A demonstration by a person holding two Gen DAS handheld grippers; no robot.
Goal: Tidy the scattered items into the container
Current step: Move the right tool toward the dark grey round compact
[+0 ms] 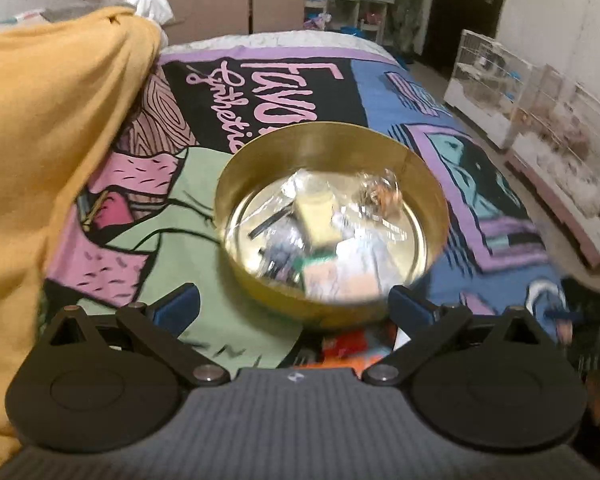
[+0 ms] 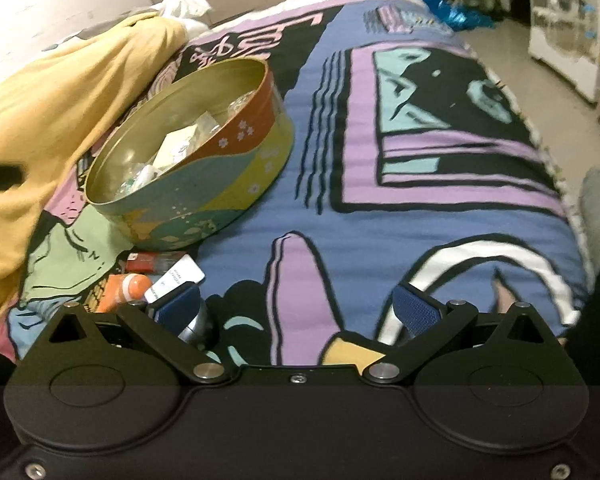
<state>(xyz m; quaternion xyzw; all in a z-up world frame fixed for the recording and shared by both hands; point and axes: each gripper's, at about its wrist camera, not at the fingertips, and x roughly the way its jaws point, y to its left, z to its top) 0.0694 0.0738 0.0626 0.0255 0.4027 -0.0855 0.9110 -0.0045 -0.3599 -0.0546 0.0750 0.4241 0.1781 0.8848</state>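
A round gold tin [image 1: 320,148] sits on the patterned bedspread [image 1: 480,184] and holds several small boxes and clear wrappers, among them a pale box [image 1: 316,204]. My left gripper [image 1: 296,304] hovers over the tin's near rim, open, with nothing between its blue pads. In the right wrist view the same tin [image 2: 220,184] shows a colourful outer wall. In front of it lie a red packet [image 2: 148,262], an orange bottle [image 2: 130,288], a white card [image 2: 180,278] and a silver round thing [image 2: 198,326]. My right gripper [image 2: 296,306] is open and empty just right of these items.
A heap of yellow cloth [image 1: 60,120] rises close to the tin's left side and also fills the left of the right wrist view [image 2: 60,100]. The bed's right edge drops to the floor, where white wire cages [image 1: 520,100] stand along the wall.
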